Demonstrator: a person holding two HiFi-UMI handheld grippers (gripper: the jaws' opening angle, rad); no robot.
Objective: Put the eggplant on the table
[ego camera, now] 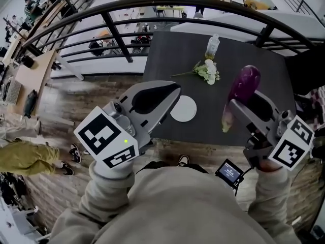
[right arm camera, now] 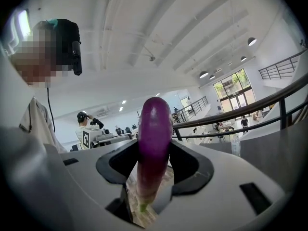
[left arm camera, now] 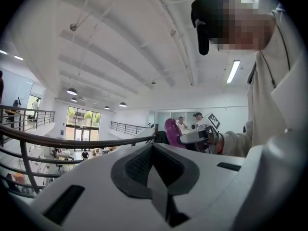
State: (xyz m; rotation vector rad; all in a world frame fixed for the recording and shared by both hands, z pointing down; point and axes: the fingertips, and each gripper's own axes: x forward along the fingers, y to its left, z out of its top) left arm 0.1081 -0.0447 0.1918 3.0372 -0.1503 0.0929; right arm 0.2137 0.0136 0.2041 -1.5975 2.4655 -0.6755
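**Eggplant clamped in your right tool, not on the table**

At your far left, on the level below the railing (ego camera: pixel 117 34), a person in yellow-green trousers (ego camera: pixel 20 156) stands on the wood floor.

Your left gripper (ego camera: pixel 170 93) is raised in front of you with its tips at the near left edge of the dark table (ego camera: pixel 167 50). Its jaws are pressed together with nothing between them. In the left gripper view the two dark pads (left arm camera: pixel 139 165) meet along one seam.

Just right of those tips a white round disc (ego camera: pixel 183 109) lies flat on the table, near its front edge. Further back, toward the middle, a small bunch of white flowers (ego camera: pixel 207 71) lies on its side. A clear bottle (ego camera: pixel 212 46) stands upright just behind it.

Right of the flowers is the eggplant (ego camera: pixel 244 85). Your right gripper (ego camera: pixel 248 105) pinches it, one jaw on each side of the purple body. Its rounded end sticks out well past the tips, and its pale stem end points back toward you. It is held up off the table, and from the head view it sits in front of the table's right half. In the right gripper view the jaws stand wide on it, and wood floor shows beneath the stem end.

Below your right hand, a small device with a lit screen (ego camera: pixel 231 171) hangs on a cable.
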